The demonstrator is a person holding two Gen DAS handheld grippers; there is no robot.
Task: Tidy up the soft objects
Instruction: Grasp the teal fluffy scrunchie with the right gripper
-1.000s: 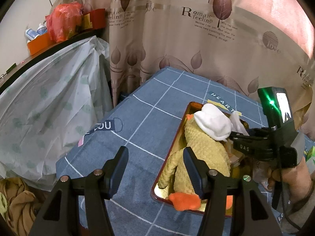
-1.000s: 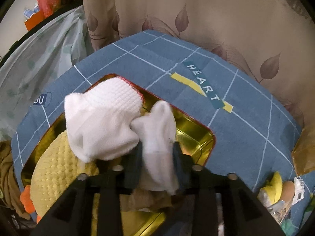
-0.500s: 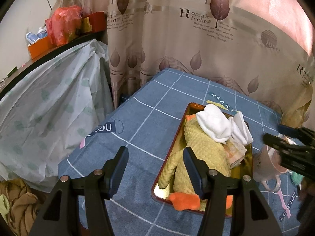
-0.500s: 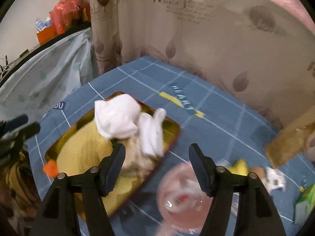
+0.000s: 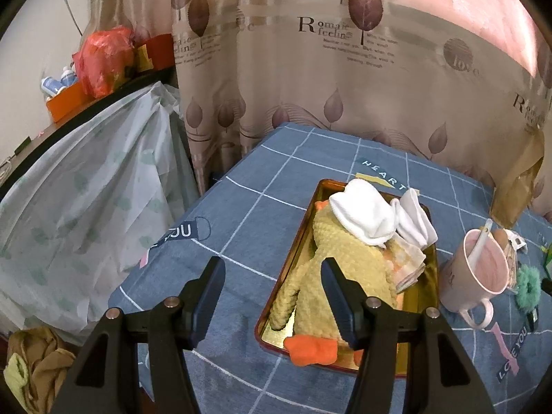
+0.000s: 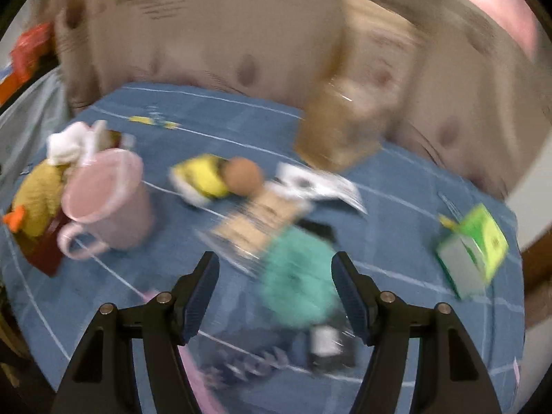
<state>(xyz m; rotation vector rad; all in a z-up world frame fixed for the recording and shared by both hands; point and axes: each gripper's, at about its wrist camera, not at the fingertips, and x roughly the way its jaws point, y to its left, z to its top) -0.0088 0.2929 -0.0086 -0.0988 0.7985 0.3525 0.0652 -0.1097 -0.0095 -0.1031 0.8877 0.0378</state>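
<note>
Right gripper (image 6: 274, 295): released, jaws apart, nothing between pads. Green fluffy scrunchie (image 6: 296, 276) lower centre of frame: light, soft, squashy; pinch across fuzzy ring. Left gripper (image 5: 272, 296): released, empty.

Right wrist view is motion-blurred: teal scrunchie (image 6: 296, 279), carton (image 6: 472, 248) print unreadable. Socks (image 5: 365, 214) hide duck (image 5: 341, 269) head.
</note>
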